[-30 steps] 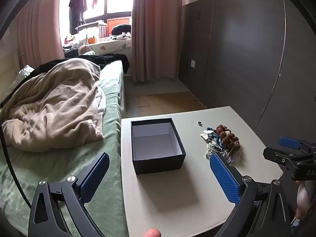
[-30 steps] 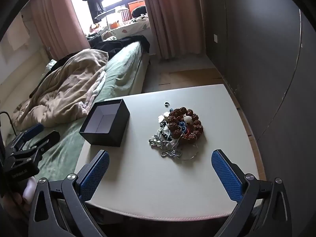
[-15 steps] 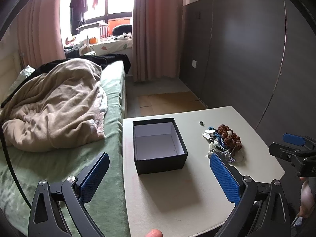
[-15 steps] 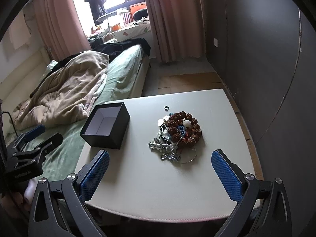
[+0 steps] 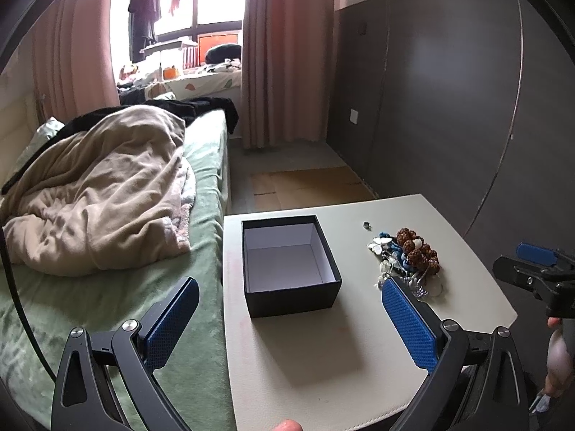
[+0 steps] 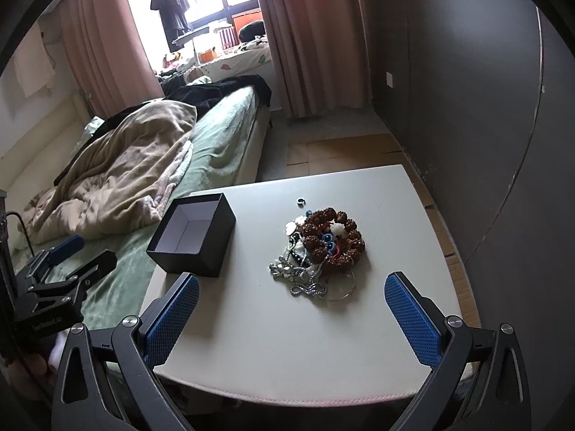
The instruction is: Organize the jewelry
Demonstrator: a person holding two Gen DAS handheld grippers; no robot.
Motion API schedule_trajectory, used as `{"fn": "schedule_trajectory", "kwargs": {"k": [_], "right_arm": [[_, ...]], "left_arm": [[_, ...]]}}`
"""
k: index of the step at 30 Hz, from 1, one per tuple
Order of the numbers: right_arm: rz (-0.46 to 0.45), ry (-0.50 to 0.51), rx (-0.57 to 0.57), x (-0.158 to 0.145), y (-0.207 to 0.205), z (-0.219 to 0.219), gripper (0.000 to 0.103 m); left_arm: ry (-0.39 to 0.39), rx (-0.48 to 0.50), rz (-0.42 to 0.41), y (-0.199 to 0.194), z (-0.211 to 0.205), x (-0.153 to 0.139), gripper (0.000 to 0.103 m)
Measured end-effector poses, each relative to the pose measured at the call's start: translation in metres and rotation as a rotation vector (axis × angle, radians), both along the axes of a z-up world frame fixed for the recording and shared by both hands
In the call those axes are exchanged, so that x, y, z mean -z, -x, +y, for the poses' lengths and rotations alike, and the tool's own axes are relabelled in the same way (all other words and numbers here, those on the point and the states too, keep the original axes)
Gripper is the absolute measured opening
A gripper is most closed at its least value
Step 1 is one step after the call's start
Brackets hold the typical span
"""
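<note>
An open black box (image 5: 289, 264) with a white inside stands on the pale table (image 5: 323, 359); it shows in the right wrist view (image 6: 192, 237) too. A jewelry pile (image 6: 320, 251) with a brown bead bracelet, silver chains and blue beads lies right of the box, also seen in the left wrist view (image 5: 409, 262). A small ring (image 6: 300, 200) lies just behind the pile. My left gripper (image 5: 287, 327) is open and empty, hovering in front of the box. My right gripper (image 6: 293, 319) is open and empty, above the table in front of the pile.
A bed (image 5: 107, 287) with a green sheet and a beige blanket (image 5: 97, 194) adjoins the table's left edge. A dark wall panel (image 5: 431, 107) runs along the right. Curtains (image 5: 284, 54) and a window lie at the back.
Both grippers have drifted slightly; the box and jewelry pile sit a little lower and nearer in the views. Nothing was grasped or moved on the table.
</note>
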State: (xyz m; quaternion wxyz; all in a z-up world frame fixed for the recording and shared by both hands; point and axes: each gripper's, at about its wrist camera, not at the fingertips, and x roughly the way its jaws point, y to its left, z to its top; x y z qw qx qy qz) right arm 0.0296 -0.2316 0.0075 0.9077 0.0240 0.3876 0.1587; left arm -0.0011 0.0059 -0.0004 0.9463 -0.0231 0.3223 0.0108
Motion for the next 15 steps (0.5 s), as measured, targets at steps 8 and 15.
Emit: {"fn": "schedule_trajectory", "kwargs": {"k": [8,15], "right_arm": [[-0.001,0.004,-0.001,-0.002,0.001,0.0,0.103],[0.003,-0.008,0.012,-0.002,0.0,-0.005,0.103]], "left_arm": [[-0.008,-0.009,-0.004,0.0,-0.005,-0.002,0.102],[-0.008,0.005,-0.003,0.0,-0.011,-0.004,0.102]]}}
